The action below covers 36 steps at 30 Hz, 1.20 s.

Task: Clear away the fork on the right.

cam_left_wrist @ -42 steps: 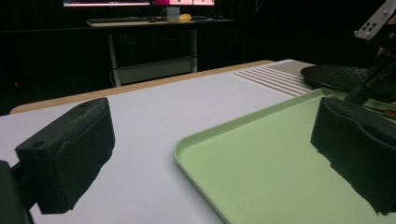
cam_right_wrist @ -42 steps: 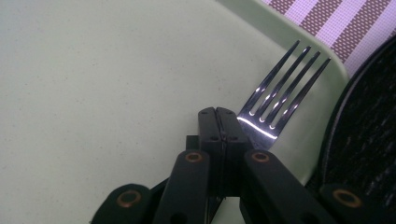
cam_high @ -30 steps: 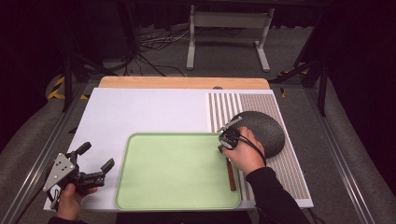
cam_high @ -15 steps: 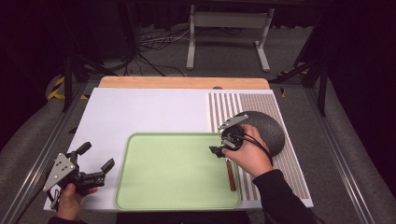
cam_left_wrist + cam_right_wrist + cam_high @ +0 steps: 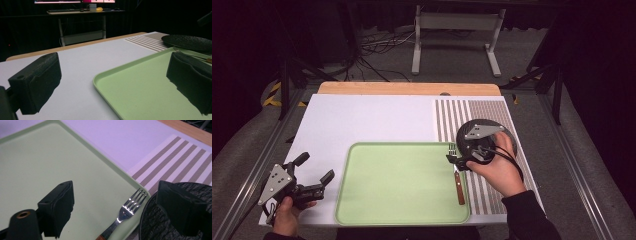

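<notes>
A fork (image 5: pixel 456 175) with a wooden handle lies along the right edge of a light green tray (image 5: pixel 402 200), tines pointing away from me. My right gripper (image 5: pixel 456 161) hovers open just over the fork's neck. In the right gripper view the fork (image 5: pixel 130 206) lies between the two spread jaws of the right gripper (image 5: pixel 120 207), untouched. My left gripper (image 5: pixel 315 167) rests open on the white table left of the tray. In the left gripper view the left gripper (image 5: pixel 112 85) holds nothing, and the tray (image 5: pixel 140 90) lies ahead of it.
A black textured plate (image 5: pixel 504 135) sits on a striped placemat (image 5: pixel 452 120) right of the tray, partly under my right hand. A wooden strip (image 5: pixel 407 88) runs along the table's far edge. Metal rails border both sides.
My right gripper has crept slightly toward me and turned over the fork's neck. The left gripper has stayed put.
</notes>
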Each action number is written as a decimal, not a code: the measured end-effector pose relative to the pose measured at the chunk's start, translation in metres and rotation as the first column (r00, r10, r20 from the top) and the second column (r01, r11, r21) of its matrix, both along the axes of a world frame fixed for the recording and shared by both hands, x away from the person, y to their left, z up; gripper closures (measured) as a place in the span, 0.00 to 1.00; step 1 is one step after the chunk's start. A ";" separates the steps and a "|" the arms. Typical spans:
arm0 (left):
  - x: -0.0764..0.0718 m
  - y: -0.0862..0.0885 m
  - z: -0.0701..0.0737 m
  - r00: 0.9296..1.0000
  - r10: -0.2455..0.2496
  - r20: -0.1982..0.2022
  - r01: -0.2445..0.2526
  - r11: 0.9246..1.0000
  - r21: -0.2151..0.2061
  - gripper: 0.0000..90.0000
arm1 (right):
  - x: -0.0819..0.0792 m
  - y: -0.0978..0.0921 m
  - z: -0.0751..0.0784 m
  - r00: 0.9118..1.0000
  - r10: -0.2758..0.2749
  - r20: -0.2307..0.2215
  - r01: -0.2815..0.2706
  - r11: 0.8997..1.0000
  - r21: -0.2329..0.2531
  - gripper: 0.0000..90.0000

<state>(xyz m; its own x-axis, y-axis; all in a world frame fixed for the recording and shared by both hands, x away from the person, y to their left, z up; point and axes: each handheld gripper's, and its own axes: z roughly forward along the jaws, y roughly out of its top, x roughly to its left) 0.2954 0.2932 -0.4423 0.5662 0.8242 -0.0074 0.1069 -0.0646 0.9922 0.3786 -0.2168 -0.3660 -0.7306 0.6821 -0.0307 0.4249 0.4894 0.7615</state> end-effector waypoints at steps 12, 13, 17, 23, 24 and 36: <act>0.000 0.000 -0.001 1.000 0.001 -0.004 -0.001 1.000 0.000 0.00 | -0.015 -0.043 -0.004 0.992 0.007 0.126 -0.025 0.989 0.143 0.16; 0.000 0.000 -0.001 1.000 0.001 -0.003 -0.001 1.000 0.001 0.00 | -0.017 -0.048 -0.005 0.990 0.013 0.143 -0.035 0.988 0.153 0.16; 0.000 0.000 -0.001 1.000 0.002 -0.006 -0.002 1.000 0.001 0.00 | -0.023 -0.063 -0.012 0.985 0.025 0.169 -0.058 0.980 0.193 0.14; 0.001 -0.001 -0.001 1.000 0.005 -0.007 -0.005 1.000 0.003 0.00 | -0.029 -0.080 -0.021 0.980 0.004 0.201 -0.054 0.968 0.244 0.14; 0.001 -0.001 -0.001 1.000 0.006 -0.007 -0.006 1.000 0.003 0.00 | -0.030 -0.083 -0.023 0.979 0.003 0.203 -0.055 0.966 0.251 0.14; 0.000 0.000 -0.001 1.000 0.006 -0.007 -0.006 1.000 0.002 0.00 | -0.039 -0.107 -0.045 0.964 -0.041 0.264 -0.051 0.941 0.334 0.14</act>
<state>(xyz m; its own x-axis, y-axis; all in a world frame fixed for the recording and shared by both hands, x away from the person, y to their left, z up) 0.2958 0.2929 -0.4435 0.5612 0.8276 -0.0098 0.1142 -0.0657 0.9913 0.3399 -0.3236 -0.4108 -0.7311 0.6822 0.0076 0.1847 0.1872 0.9648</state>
